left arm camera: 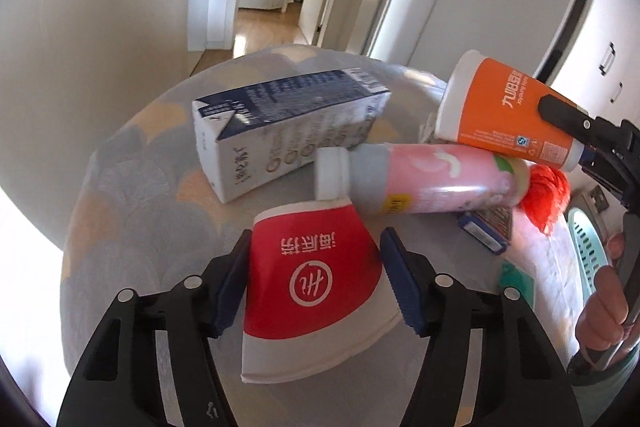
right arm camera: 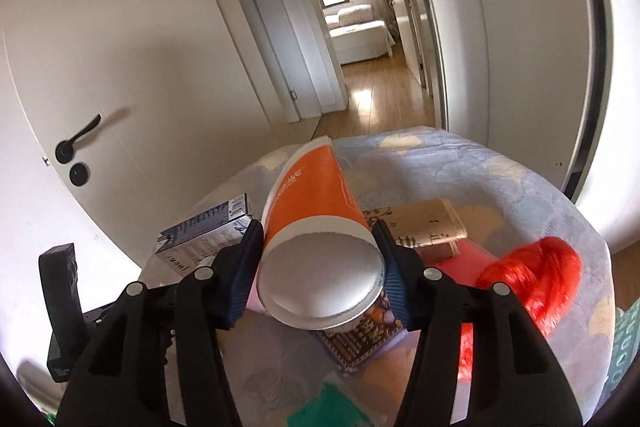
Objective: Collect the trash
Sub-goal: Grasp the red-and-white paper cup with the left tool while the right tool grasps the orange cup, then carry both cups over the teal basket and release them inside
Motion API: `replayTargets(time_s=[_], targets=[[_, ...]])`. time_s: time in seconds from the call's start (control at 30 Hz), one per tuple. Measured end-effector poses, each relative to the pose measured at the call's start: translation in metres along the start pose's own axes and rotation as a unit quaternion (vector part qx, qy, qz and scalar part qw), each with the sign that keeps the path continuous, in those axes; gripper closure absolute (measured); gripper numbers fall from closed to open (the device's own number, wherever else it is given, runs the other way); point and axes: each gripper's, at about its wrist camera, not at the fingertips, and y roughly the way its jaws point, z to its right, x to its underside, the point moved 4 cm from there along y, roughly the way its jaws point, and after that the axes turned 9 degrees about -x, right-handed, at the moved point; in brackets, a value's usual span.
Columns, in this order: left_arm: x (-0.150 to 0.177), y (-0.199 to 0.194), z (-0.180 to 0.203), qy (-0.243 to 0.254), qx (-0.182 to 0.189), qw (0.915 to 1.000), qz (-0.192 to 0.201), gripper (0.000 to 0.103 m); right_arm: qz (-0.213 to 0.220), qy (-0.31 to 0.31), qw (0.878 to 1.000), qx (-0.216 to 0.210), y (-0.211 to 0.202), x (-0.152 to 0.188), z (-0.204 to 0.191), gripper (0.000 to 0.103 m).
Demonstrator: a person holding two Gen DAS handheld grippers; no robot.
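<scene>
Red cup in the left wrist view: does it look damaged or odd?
Yes. The red cup lies on its side on the table, between the left tool's pads, and its wide end looks squashed flat rather than round. No spill shows around it.

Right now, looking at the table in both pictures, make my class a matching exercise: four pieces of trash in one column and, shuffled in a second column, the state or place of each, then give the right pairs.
Things:
1. red cup
2. orange cup
3. milk carton
4. pink bottle

States:
A. lying on its side, white cap toward the carton
B. lifted off the table, gripped near its base
C. lying flat on the table, farthest from the left camera
D. on the table between the left tongs, mouth toward the camera

Pairs: 1-D, 2-B, 3-C, 4-A
</scene>
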Motion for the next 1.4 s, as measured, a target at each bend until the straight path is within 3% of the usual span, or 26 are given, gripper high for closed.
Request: replayTargets(time_s=[0.33,0.67,0.87,1.2,1.33,1.4], targets=[[0.005,-0.034,0.032,0.017,0.051,0.9983,0.023,0.047,0.044,0.025,0.999,0.007,-0.063,0.009,0.009,0.051],[-0.004,-0.056,0.092,0.055,0.097,0.9925,0.051,0.047,0.080,0.035,0.994,0.062,-0.132,0.029,0.034,0.051],[-0.010,-0.067,0.149,0.093,0.138,0.9842,0.061,0.047,0.113,0.039,0.987,0.104,-0.180,0.033,0.054,0.051],[-0.006,-0.065,0.266,0.169,0.207,0.9622,0.054,0.047,0.150,0.069,0.970,0.178,-0.251,0.050,0.109,0.052],[-0.001,-0.056,0.317,0.202,0.229,0.9515,0.037,0.047,0.168,0.102,0.957,0.212,-0.284,0.059,0.142,0.052],[0.000,-0.054,0.343,0.219,0.236,0.9463,0.033,0.047,0.180,0.118,0.945,0.246,-0.302,0.065,0.162,0.052]])
